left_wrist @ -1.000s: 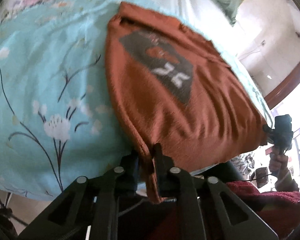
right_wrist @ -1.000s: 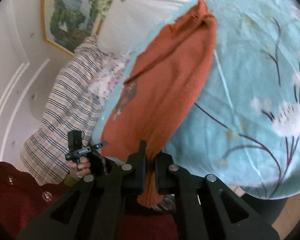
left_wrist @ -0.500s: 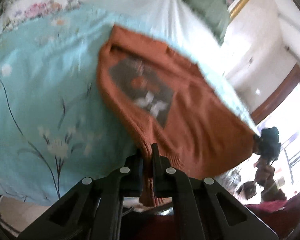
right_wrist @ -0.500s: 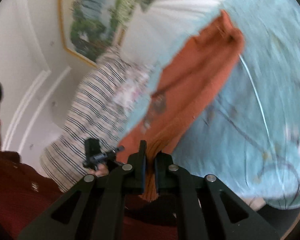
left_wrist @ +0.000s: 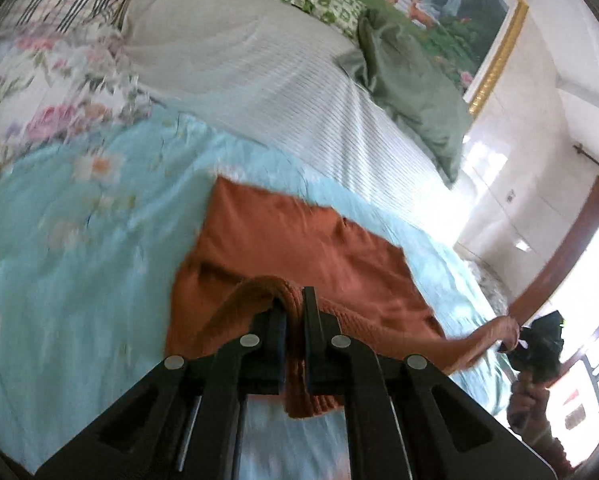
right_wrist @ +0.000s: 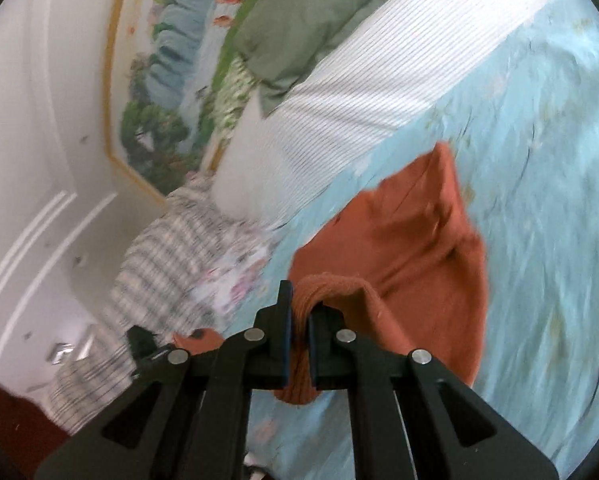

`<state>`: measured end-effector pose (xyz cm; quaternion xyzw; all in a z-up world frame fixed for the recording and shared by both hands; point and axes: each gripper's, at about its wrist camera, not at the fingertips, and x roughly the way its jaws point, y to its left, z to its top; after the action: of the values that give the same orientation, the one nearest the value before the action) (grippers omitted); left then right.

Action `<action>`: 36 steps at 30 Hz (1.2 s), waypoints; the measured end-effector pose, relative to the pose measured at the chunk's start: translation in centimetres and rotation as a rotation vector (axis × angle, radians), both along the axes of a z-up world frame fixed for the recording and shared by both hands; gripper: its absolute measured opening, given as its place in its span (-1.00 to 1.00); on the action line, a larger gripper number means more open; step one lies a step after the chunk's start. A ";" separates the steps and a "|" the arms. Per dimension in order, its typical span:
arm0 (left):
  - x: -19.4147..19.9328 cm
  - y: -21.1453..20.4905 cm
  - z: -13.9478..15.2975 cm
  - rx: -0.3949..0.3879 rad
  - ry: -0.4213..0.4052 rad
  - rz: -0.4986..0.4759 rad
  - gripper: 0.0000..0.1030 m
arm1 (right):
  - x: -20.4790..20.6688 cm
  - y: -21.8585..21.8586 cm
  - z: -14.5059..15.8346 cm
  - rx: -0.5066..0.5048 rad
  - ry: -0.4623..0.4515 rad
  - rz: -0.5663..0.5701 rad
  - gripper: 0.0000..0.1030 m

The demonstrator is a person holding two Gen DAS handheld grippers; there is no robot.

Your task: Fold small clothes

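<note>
A light blue flowered bedspread (left_wrist: 79, 240) covers the bed, with a white striped sheet (left_wrist: 259, 80) and a green pillow (left_wrist: 411, 92) beyond it. An orange sweater (left_wrist: 299, 248) lies on the bedspread directly ahead of both grippers, its near edge lifted and doubled over. The left gripper (left_wrist: 293, 312) is clamped on a bunched ribbed edge of the sweater. The right gripper (right_wrist: 299, 312) is likewise closed on a ribbed edge. Both views are motion-blurred.
</note>
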<state>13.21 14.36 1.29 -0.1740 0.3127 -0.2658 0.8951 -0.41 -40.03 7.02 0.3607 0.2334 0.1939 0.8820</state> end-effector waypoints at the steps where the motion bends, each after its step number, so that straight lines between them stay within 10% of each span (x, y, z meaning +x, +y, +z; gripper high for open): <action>1: 1.5 -0.6 0.2 0.018 -0.004 0.017 -0.91 | 1.5 -0.3 0.2 -0.014 0.014 -0.019 -0.85; 9: 11.8 -3.7 0.4 0.087 0.021 0.101 -0.92 | 10.8 -2.2 0.2 -0.119 0.123 -0.096 -0.86; 21: 22.9 -6.7 -6.9 0.223 0.198 0.176 -0.90 | 20.6 -2.9 -5.5 -0.234 0.331 -0.116 -0.84; 31: 19.4 -6.5 -7.9 0.214 0.238 0.087 -0.39 | 15.6 -3.6 -3.3 -0.230 0.280 -0.228 -0.42; 36: 14.3 -11.7 -8.2 0.240 0.230 -0.135 -0.30 | 16.0 4.3 -4.1 -0.357 0.298 0.157 -0.42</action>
<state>27.49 2.66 -6.90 -0.0735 0.4536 -0.2645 0.8479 15.60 -35.68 2.87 0.2046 0.4185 0.1622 0.8699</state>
